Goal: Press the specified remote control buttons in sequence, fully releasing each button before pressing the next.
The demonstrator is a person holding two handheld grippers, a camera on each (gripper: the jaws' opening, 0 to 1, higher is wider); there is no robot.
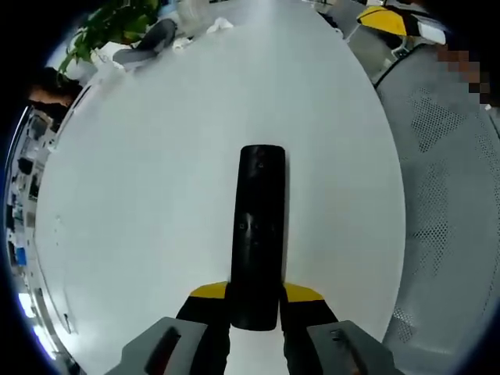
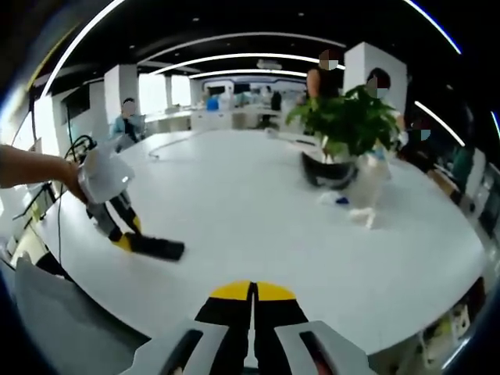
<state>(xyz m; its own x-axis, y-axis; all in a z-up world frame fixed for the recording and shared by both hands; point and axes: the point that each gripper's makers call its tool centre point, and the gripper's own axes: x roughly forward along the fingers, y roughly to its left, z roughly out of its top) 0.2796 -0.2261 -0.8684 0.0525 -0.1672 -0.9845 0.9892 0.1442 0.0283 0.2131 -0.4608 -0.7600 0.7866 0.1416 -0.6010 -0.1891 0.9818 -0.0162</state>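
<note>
Bare white table lies open; potted plant crowds one end.

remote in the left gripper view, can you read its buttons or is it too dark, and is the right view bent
Left gripper view: the black remote is sharp, but its buttons barely show against the dark face; the white table is evenly lit. Right gripper view: fisheye bows the ceiling lights into arcs.

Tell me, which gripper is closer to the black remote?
Left. The left gripper is clamped on the near end of the black remote. The right gripper is shut and well away from it across the white table.
</note>
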